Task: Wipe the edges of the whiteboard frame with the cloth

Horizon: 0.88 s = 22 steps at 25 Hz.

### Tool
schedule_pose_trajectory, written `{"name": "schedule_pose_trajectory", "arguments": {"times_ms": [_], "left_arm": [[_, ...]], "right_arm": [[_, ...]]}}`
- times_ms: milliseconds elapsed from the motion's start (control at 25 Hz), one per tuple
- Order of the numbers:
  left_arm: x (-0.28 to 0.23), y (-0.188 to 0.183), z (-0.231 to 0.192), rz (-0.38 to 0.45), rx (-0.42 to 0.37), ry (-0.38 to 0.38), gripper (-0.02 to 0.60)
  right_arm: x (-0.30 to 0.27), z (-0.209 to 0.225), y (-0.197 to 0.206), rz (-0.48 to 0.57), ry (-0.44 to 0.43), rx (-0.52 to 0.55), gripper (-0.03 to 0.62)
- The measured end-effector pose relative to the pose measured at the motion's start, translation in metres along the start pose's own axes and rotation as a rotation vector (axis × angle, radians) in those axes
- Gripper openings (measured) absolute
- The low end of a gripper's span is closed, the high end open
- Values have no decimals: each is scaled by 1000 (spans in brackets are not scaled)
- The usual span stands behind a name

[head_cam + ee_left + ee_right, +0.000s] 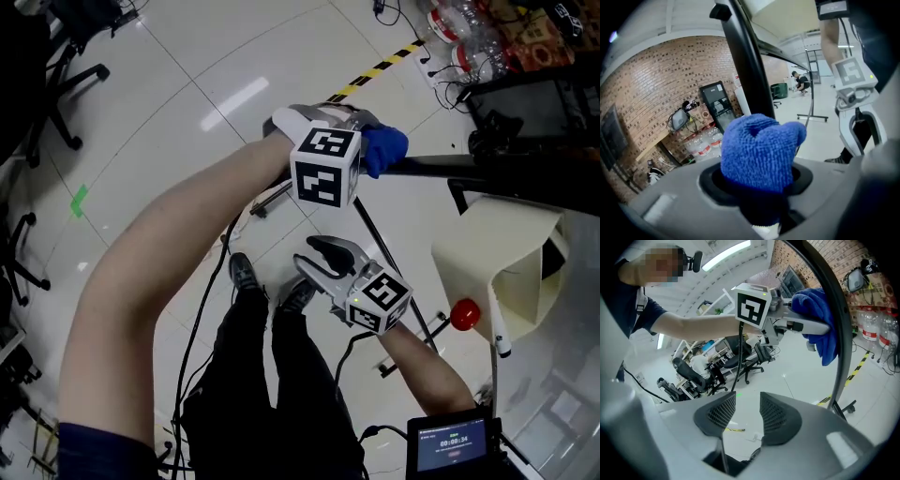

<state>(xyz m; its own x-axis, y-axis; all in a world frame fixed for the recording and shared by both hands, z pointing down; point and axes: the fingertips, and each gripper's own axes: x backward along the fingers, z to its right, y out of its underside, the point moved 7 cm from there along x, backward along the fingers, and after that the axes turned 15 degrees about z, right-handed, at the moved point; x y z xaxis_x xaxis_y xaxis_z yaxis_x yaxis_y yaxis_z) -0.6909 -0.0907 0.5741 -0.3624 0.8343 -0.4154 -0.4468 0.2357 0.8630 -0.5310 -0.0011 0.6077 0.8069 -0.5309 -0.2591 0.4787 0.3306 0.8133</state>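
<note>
My left gripper (361, 131) is shut on a bunched blue cloth (385, 148), which rests against the black whiteboard frame (469, 169). In the left gripper view the cloth (759, 150) bulges out between the jaws and hides the pads, with the black frame bar (746, 65) rising just behind it. My right gripper (314, 255) hangs lower, nearer to me and apart from the frame. Its jaws (745, 411) stand open with only air between the mesh pads (777, 416). From the right gripper view the cloth (820, 319) touches the curved black bar (836, 338).
A red knob (465, 314) and a cream panel (511, 267) sit at the right, with a marker (501, 337) below. The stand's black legs (389, 272) cross the floor. Office chairs (66, 75) are at the left, bottles (469, 37) at the top right. A small screen (455, 445) is near me.
</note>
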Motion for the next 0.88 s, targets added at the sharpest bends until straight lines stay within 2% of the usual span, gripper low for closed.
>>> {"name": "schedule_pose_trajectory", "arguments": {"times_ms": [320,440,560,760,880], "left_arm": [[22,-39,-7,6,-11,20,204],[27,-51,-16,29,51,9,206],[30,-60,-21,28,102,24,207],[38,-82,-25,2,74,69,207],[42,-91,-29,6,72,70,207]], "right_arm": [[-3,-45,-16,3,-33,68,160],[-7,-55,-30,6,-24,94,155],[-9,-72,-47,4,-51,140,152],[-7,-99,-88,35,-89,210,149],[-9,-102,-109,56,-58,223,136]]}}
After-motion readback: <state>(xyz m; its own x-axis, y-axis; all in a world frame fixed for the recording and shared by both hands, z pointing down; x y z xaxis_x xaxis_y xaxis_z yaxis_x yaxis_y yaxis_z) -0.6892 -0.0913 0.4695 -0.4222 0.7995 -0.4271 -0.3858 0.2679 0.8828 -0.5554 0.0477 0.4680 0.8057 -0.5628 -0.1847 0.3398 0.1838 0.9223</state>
